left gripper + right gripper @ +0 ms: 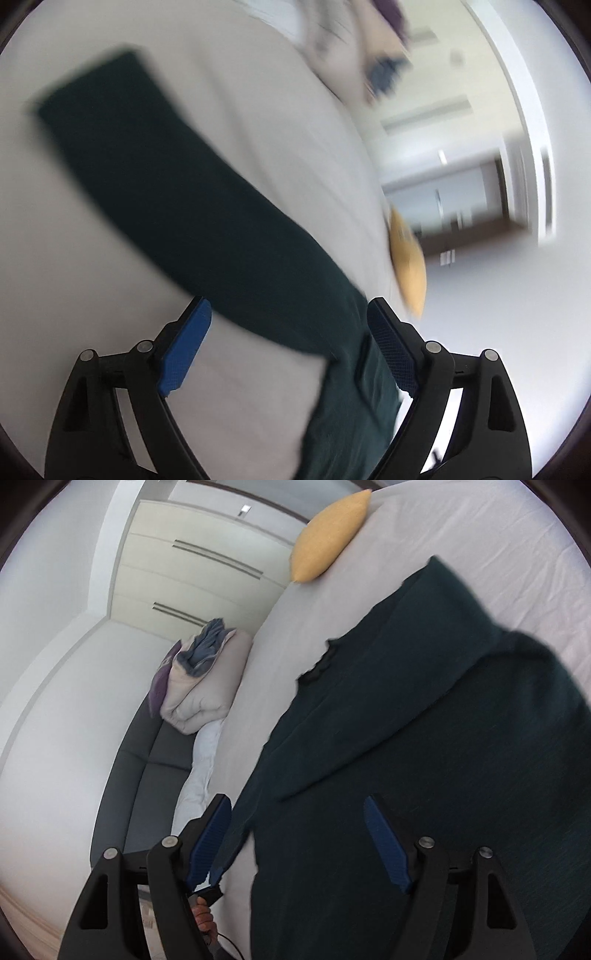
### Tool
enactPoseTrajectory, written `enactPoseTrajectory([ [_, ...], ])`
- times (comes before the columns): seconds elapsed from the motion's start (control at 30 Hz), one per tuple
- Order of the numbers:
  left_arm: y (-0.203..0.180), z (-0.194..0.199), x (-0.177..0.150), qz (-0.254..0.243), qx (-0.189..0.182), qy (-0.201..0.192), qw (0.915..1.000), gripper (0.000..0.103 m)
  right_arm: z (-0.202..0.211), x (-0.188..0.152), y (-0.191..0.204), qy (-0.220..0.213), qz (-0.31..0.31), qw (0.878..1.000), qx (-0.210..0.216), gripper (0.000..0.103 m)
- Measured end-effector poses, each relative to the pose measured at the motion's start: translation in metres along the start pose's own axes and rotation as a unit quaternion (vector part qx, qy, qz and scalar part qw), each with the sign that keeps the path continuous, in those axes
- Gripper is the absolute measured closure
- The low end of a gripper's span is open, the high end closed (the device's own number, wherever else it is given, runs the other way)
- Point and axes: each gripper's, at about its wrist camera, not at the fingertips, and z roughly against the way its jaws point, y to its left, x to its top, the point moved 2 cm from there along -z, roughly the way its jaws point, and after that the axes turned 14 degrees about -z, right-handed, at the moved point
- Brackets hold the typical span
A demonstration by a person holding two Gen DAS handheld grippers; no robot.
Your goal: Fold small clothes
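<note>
A dark green garment (424, 738) lies spread on the white bed sheet (480, 535), partly folded over itself. In the blurred left wrist view it (166, 177) runs as a long dark strip from upper left down between the fingers. My left gripper (290, 317) is open, its blue pads either side of the cloth's lower part. My right gripper (297, 812) is open just above the garment's near edge, with cloth between and under the pads (384, 842).
A yellow cushion (328, 535) lies at the bed's far edge, also in the left wrist view (408, 266). A folded beige duvet with a blue garment (207, 679) sits on a grey sofa (155, 760) beside the bed. White wardrobes (199, 565) stand behind.
</note>
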Motion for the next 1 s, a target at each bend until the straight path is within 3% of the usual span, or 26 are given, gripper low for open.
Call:
enactPoseTrajectory([
  [0.07,0.027,0.019,0.010,0.046,-0.006,-0.029,0.9985,0.017,-0.011,-0.014,0.015,0.014,0.010,1.000,0.003,0.025],
  [0.2,0.070,0.048,0.027,0.139,-0.023,-0.088,0.9862,0.017,-0.024,-0.034,0.033,0.029,0.022,0.999,0.006,0.025],
  [0.3,0.089,0.056,0.032,0.179,-0.024,-0.108,0.9777,0.017,-0.031,-0.044,0.040,0.035,0.027,0.999,0.002,0.025],
  [0.5,0.105,0.062,0.049,0.208,-0.007,-0.128,0.9698,0.017,-0.042,-0.055,0.044,0.042,0.022,0.999,0.001,0.025],
  [0.57,0.104,0.060,0.044,0.205,-0.005,-0.130,0.9700,0.018,-0.042,-0.057,0.044,0.043,0.025,0.999,-0.001,0.025],
  [0.6,0.101,0.055,0.046,0.202,0.000,-0.130,0.9706,0.025,-0.042,-0.057,0.043,0.042,0.026,0.999,-0.003,0.025],
  [0.67,0.104,0.057,0.047,0.199,-0.001,-0.128,0.9716,0.046,-0.042,-0.057,0.042,0.041,0.024,0.999,-0.001,0.025],
  [0.73,0.111,0.043,0.056,0.204,0.002,-0.120,0.9716,0.076,-0.039,-0.056,0.040,0.036,0.021,0.999,0.001,0.025],
  [0.83,0.105,0.038,0.058,0.173,0.019,-0.116,0.9779,0.091,-0.036,-0.053,0.034,0.029,0.017,0.999,0.001,0.025],
  [0.97,0.043,0.029,0.065,0.052,0.035,-0.105,0.9925,0.093,-0.033,-0.047,0.022,0.021,0.009,1.000,-0.003,0.025],
  [1.0,0.013,0.021,0.064,0.002,0.038,-0.093,0.9949,0.093,-0.032,-0.045,0.019,0.019,0.006,1.000,-0.002,0.025],
])
